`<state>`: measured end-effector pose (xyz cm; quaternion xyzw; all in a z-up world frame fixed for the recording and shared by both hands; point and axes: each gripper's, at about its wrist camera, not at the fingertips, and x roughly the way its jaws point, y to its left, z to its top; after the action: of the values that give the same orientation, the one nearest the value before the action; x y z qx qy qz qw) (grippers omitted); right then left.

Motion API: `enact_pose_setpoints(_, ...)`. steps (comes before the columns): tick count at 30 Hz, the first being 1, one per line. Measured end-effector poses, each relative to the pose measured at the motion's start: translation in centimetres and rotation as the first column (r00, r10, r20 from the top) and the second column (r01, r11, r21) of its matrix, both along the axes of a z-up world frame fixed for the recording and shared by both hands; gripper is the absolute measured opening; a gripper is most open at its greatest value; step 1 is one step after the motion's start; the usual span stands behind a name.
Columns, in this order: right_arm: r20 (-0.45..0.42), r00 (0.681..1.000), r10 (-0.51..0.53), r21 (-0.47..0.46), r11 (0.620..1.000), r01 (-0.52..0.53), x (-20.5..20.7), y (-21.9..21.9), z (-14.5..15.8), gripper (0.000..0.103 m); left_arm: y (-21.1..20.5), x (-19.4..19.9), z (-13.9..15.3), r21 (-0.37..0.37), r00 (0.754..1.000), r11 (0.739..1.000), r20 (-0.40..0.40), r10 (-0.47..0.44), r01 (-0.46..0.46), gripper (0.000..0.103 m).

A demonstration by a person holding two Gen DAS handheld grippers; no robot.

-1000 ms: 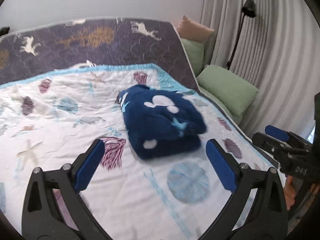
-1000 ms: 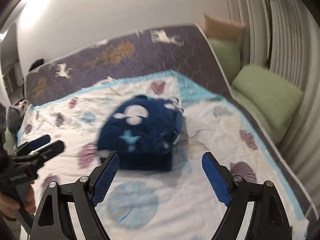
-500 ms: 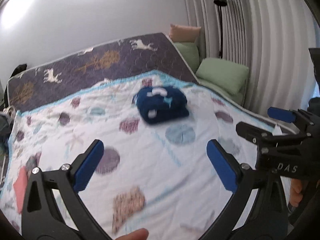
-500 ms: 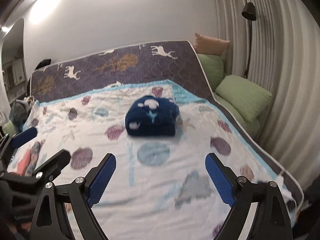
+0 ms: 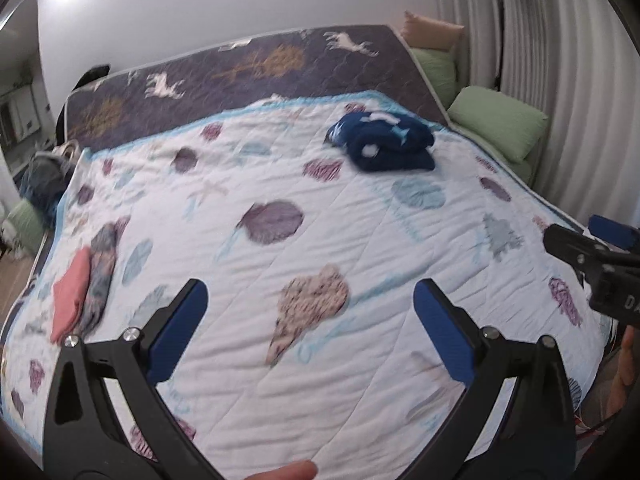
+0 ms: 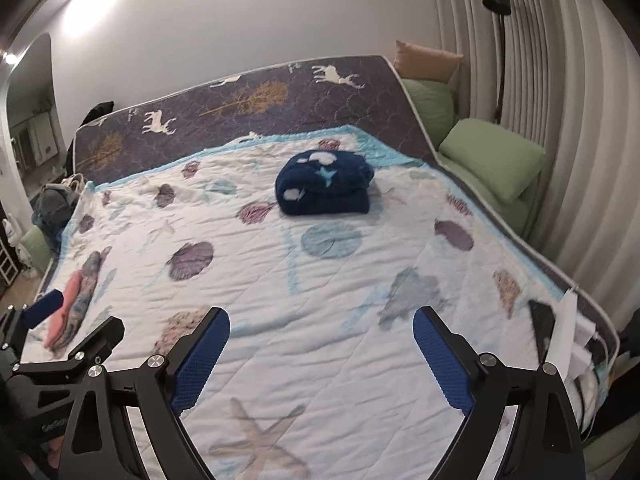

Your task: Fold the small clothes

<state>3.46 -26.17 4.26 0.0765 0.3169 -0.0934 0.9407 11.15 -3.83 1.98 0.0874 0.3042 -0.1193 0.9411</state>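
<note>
A folded navy fleece garment (image 5: 382, 142) with white and light-blue shapes lies at the far side of the bed; it also shows in the right wrist view (image 6: 324, 184). A small stack of folded pink and patterned clothes (image 5: 82, 284) lies at the bed's left edge, seen in the right wrist view too (image 6: 74, 300). My left gripper (image 5: 310, 328) is open and empty, well back from the navy garment. My right gripper (image 6: 320, 356) is open and empty, also far back. Each gripper shows at the edge of the other's view.
A white quilt (image 6: 320, 280) with seashell prints covers the bed, over a purple mattress (image 6: 248, 100). Green pillows (image 6: 494, 156) lie along the right by the curtain. A floor lamp (image 6: 496, 0) stands at the right. A white cable and charger (image 6: 568, 328) lie at the bed's right edge.
Both grippers have pulled back from the navy garment toward the foot of the bed, staying open. The garment lies folded where it was left. The pink stack has come into view.
</note>
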Motion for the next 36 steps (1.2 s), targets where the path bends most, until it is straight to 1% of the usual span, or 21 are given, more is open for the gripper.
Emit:
enact_pose_setpoints(3, -0.026, 0.999, 0.03, 0.0, 1.0, -0.03, -0.1, 0.7, -0.5, 0.095, 0.6, -0.2, -0.5, -0.008, 1.0, 1.0, -0.012, 0.001, -0.001, 0.102)
enact_pose_setpoints(8, -0.03, 0.999, 0.043, -0.039, 0.998, -0.044, -0.4, 1.9, -0.7, 0.095, 0.7, -0.8, -0.6, 0.003, 1.0, 1.0, 0.003, -0.014, 0.014, 0.102)
enact_pose_setpoints(13, -0.036, 0.998, 0.06, -0.046, 0.997, -0.062, -0.4, 2.5, -0.7, 0.095, 0.6, -0.9, -0.7, 0.005, 1.0, 1.0, 0.007, -0.017, 0.017, 0.102)
enact_pose_setpoints(27, -0.061, 0.997, 0.04, -0.02, 0.999, -0.041, -0.2, 2.3, -1.5, 0.095, 1.3, -0.8, -1.0, -0.002, 0.999, 0.999, -0.012, -0.033, 0.033, 0.102)
enact_pose_setpoints(36, -0.062, 0.997, 0.04, -0.016, 0.999, -0.041, -0.2, 2.1, -1.6, 0.095, 1.5, -0.8, -0.9, 0.002, 0.999, 0.999, -0.007, -0.035, 0.035, 0.102)
